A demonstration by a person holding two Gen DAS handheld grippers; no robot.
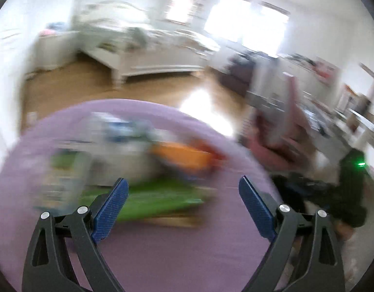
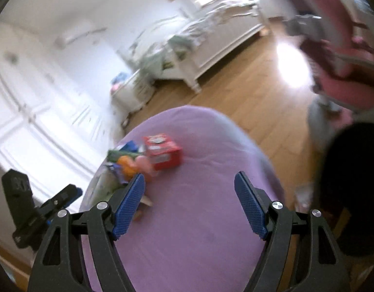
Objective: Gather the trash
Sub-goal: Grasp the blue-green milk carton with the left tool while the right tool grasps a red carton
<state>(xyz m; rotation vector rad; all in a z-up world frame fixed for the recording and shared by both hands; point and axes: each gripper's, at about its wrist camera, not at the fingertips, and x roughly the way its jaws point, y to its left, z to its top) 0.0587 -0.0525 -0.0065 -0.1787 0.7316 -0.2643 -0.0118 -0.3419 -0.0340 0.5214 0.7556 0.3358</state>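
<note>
Both tongs, left gripper (image 1: pixel 183 189) and right gripper (image 2: pixel 189 185), gape wide over the purple table (image 2: pixel 199 219). Trash sits at its far left: blurred wrappers (image 2: pixel 123 163), then a red box (image 2: pixel 163 152).

White bed (image 2: pixel 218 31) on wooden floor (image 2: pixel 247 82); pink chair (image 2: pixel 345 56); purple-covered surface (image 2: pixel 199 219).

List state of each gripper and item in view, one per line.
left gripper: open, empty, over the purple cloth.
right gripper: open, empty, short of the trash.
red box: lying on the cloth, looks closed, not gripped.
wrapper pile: heaped beside the box, touching it, not gripped.
black bag: right of the cloth; open or shut cannot be told.
</note>
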